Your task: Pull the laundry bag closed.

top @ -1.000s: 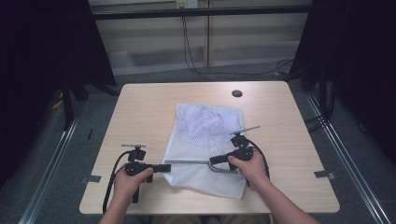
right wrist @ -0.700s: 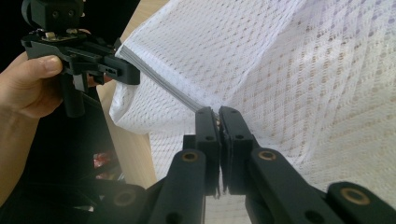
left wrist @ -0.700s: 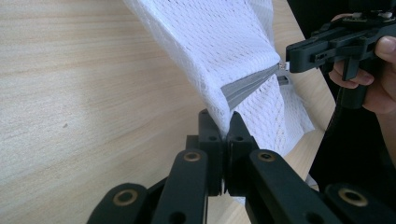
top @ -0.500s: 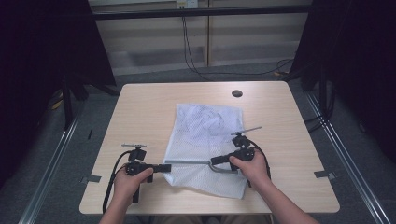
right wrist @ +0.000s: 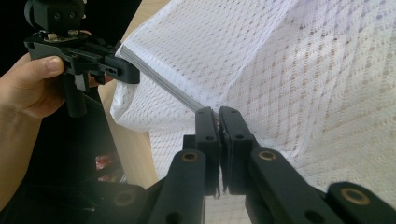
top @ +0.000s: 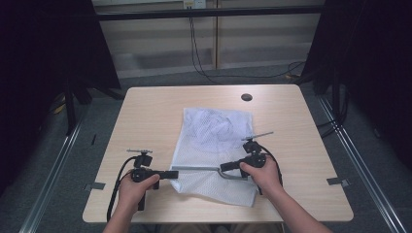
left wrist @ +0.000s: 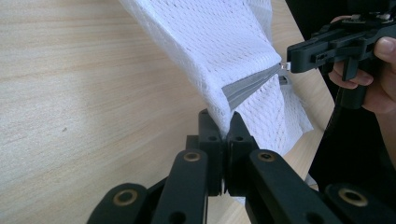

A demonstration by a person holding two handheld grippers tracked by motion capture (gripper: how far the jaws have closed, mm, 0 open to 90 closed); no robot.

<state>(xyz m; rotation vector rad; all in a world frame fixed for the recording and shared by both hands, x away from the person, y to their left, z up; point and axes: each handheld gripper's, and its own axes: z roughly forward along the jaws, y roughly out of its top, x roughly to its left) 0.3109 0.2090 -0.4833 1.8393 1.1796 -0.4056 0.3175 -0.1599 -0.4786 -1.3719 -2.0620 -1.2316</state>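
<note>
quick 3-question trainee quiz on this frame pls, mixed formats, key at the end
1. True or false: both the left gripper and the right gripper are shut on the white mesh fabric bag.
2. Which part of the bag do the two grippers pinch? A) its far edge B) the grey band across it C) its bottom corner
3. Fill in: the bag lies on a light ____ table.

Key: 1 true; 2 B; 3 wooden
</note>
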